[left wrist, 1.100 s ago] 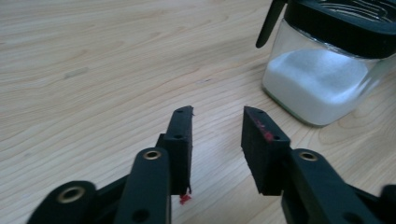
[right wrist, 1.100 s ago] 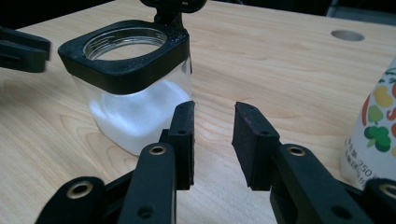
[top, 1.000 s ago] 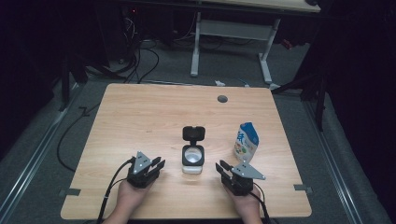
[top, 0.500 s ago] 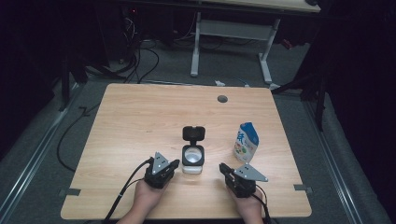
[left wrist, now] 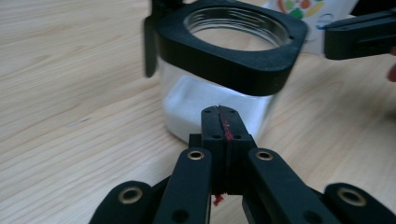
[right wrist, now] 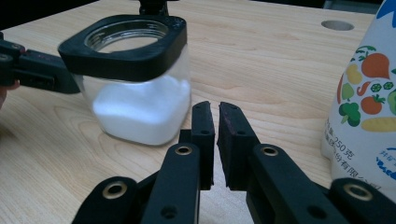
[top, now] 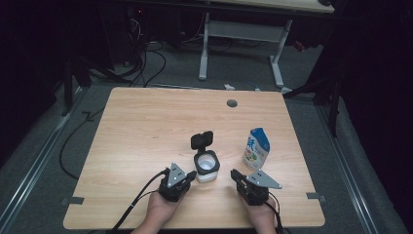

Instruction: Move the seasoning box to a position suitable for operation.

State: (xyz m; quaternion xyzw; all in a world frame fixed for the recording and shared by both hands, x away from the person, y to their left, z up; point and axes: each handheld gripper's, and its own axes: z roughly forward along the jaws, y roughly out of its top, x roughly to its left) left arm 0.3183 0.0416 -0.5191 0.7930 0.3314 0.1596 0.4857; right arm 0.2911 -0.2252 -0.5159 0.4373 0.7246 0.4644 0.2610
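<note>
A clear square jar (top: pixel 206 165) with a black collar and an open flip lid (top: pixel 201 140) stands near the table's front, partly filled with white powder. My left gripper (top: pixel 187 176) is shut and empty, its tips just short of the jar's (left wrist: pixel 219 93) lower left wall. My right gripper (top: pixel 235 174) lies to the jar's right. Its jaws have just been closing and now stand a narrow slit apart (right wrist: pixel 215 112) with nothing between them. They point at the jar (right wrist: pixel 140 112) from a short way off. A blue and white pouch (top: pixel 256 148) stands upright right of the jar.
The wooden table (top: pixel 146 126) has a round cable hole (top: pixel 232 103) near its far edge. Cables trail from both grippers off the front edge. A white desk frame (top: pixel 243 29) and floor cables lie beyond the table. The pouch (right wrist: pixel 364 102) stands close beside my right gripper.
My left gripper has slid right across the table toward the jar. The right gripper, the jar and the pouch have stayed in place.
</note>
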